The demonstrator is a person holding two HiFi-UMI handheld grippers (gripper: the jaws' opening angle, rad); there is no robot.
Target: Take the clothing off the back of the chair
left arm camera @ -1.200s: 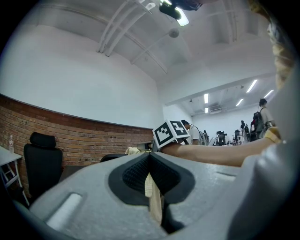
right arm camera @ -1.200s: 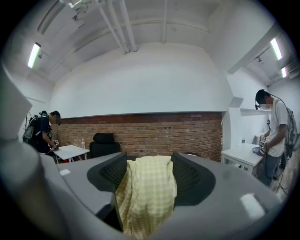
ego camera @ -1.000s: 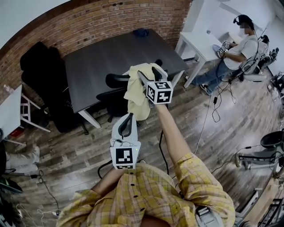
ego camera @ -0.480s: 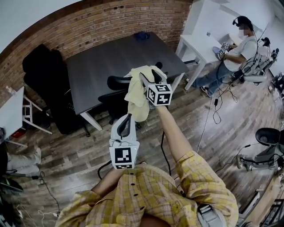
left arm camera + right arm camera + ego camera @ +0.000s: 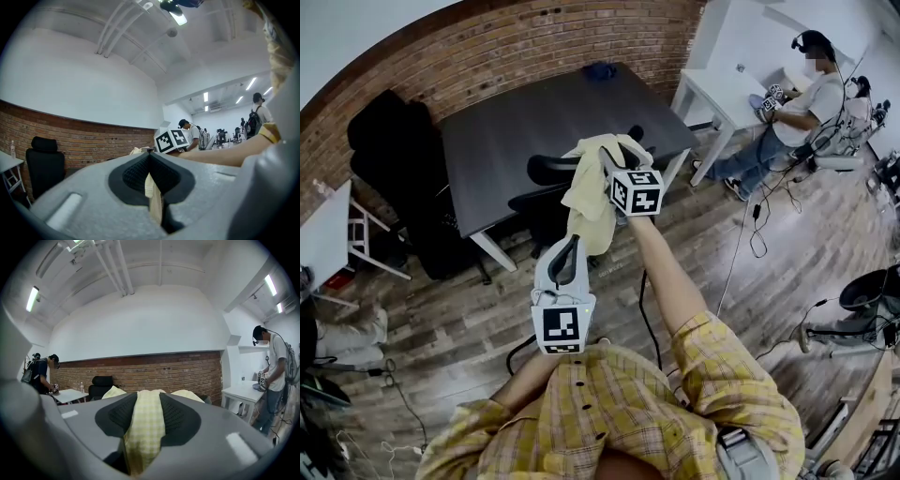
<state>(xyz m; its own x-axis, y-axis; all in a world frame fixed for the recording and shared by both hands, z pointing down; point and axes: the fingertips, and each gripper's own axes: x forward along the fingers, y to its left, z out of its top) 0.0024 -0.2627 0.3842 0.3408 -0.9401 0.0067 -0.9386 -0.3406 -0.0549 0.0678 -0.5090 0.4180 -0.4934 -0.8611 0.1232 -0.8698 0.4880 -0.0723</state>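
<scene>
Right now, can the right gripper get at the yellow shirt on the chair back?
Probably yes. The right gripper is at the yellow shirt: a fold of it sits between its closing jaws, and nothing stands in the way.

A shared office-style lab or workspace, seen from above and from desk height. A red brick wall (image 5: 534, 47) runs along one side under white plaster, and the floor (image 5: 469, 319) is wood plank in mixed tones. A large dark table (image 5: 525, 131) stands in the middle with a black office chair (image 5: 546, 171) tucked against it; a high-backed chair (image 5: 389, 141) sits by the bricks. White desks (image 5: 727, 89) line the edges. A seated person (image 5: 806, 103) works at one, holding a cube with square markers (image 5: 773, 97). Loose cables (image 5: 750, 234) trail across the floor. Overhead are exposed pipes (image 5: 112, 268) and strip lights (image 5: 33, 296).
</scene>
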